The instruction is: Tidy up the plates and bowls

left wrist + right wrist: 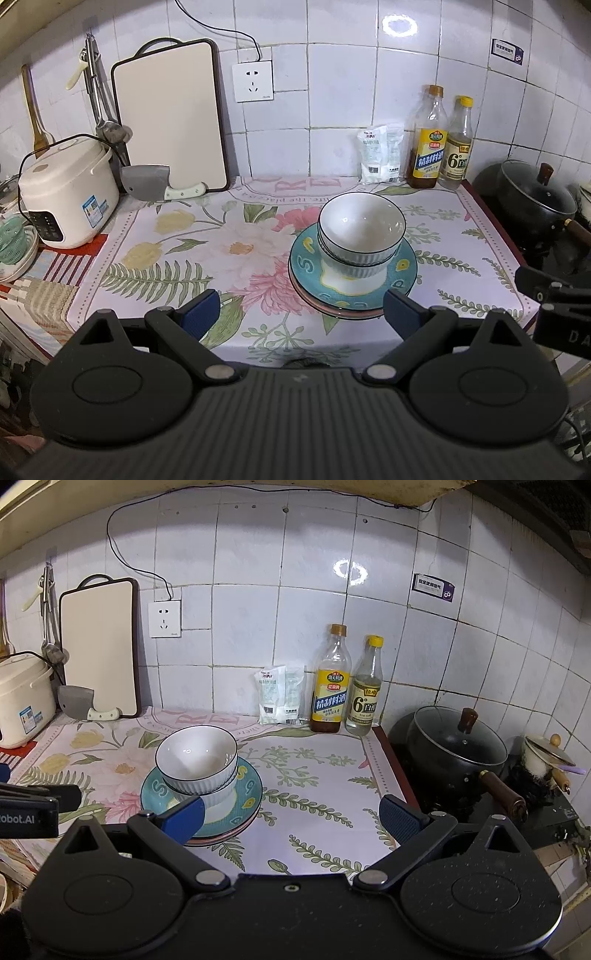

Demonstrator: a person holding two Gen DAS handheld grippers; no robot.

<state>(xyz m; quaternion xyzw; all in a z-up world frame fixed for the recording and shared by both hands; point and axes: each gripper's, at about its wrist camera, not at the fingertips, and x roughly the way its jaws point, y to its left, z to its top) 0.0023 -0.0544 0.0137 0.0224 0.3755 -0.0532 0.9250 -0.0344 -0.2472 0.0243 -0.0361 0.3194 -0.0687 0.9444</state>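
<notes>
Two white ribbed bowls [360, 229] are nested on a teal plate [400, 275], which lies on a pink plate on the floral counter cloth. The stack also shows in the right wrist view, bowls [197, 762] on the teal plate [247, 788]. My left gripper [301, 314] is open and empty, held back from the stack near the counter's front edge. My right gripper [293, 818] is open and empty, to the right of the stack; its left finger overlaps the plate's near rim in the picture.
A rice cooker [66, 192], cutting board [170, 118] and cleaver [147, 182] stand at the back left. Two bottles [439, 144] and a white packet [380, 153] are against the wall. A black lidded pot [458, 753] sits on the stove at right.
</notes>
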